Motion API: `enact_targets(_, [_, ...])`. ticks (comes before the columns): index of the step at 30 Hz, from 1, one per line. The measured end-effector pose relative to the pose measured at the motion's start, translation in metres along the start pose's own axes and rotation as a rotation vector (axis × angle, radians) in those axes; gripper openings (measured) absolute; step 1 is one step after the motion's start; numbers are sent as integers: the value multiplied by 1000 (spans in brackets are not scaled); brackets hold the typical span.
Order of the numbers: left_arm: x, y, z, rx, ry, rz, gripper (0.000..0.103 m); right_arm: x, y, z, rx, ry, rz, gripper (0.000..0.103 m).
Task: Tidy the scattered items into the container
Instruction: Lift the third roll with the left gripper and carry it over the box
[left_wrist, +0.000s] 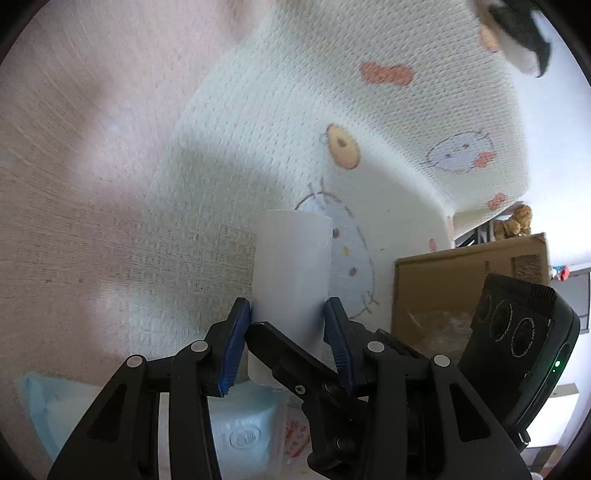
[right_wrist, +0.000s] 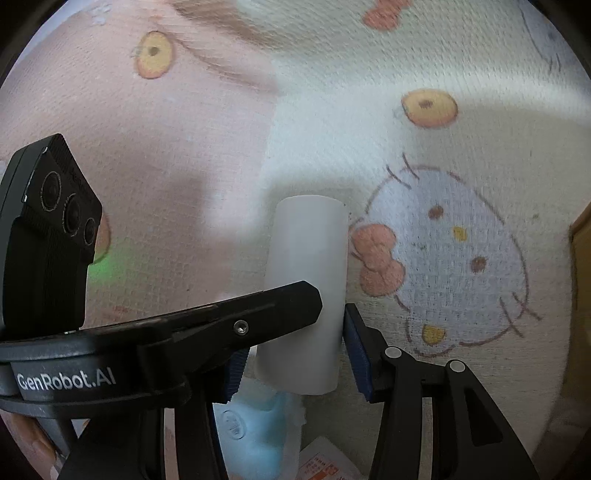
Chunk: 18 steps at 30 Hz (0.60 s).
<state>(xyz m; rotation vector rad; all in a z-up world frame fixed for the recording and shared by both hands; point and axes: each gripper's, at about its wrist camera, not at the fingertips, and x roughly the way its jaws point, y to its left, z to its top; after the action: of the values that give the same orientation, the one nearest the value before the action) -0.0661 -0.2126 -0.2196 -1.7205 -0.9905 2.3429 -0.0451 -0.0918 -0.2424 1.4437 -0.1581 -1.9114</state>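
Holding the white cylinder (left_wrist: 291, 273) between both tools above the patterned blanket (left_wrist: 369, 110).
Our left gripper (left_wrist: 286, 318) clamps its blue pads on the white cylinder's sides. Our right gripper (right_wrist: 295, 349) brackets it too, one pad against it and the other half hidden, so we cannot tell if it grips. We let one tool carry it, level, toward the cardboard box (left_wrist: 469, 280), probably the container.
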Motion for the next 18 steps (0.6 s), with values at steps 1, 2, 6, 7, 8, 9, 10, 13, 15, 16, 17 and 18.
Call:
enact_targets(1, [-6, -1, -2, -1, -17, -1, 46, -2, 4, 1, -12, -6, 2, 45])
enact_targets(2, [-15, -1, -5, -4, -39, -2, 46, -7, 9, 1, -25, -15, 6, 45])
enact_targets(6, [-45, -4, -20, -14, -115, 2, 46, -23, 35, 0, -115, -38, 16, 45])
enact_targets(7, [-51, -5, -22, -17, -126, 9, 46, -26, 43, 0, -146, -34, 19, 45])
enact_targets(8, [-58, -6, -27, -22, -144, 24, 46, -31, 49, -2, -173, -31, 20, 45])
enact_targets(9, [-64, -7, -32, -29, -157, 38, 46, -32, 55, -2, -193, -26, 22, 45])
enact_targets(10, [-69, -8, -35, -35, -169, 45, 46, -33, 62, -2, -220, -17, 21, 45])
enact_targets(13, [-84, -10, -46, -63, -206, 50, 47, -38, 76, -3, -279, -9, 7, 45])
enact_targets(15, [-90, -12, -50, -76, -221, 53, 47, -43, 84, -5, -310, 6, 6, 45])
enact_targets(16, [-93, -13, -51, -77, -226, 52, 47, -46, 86, -6, -318, 8, 7, 45])
enact_targets(17, [-96, -14, -52, -74, -231, 51, 47, -48, 90, -6, -330, 9, 6, 45])
enact_targets(18, [-100, -16, -52, -72, -236, 49, 47, -54, 90, -7, -337, 14, 4, 45])
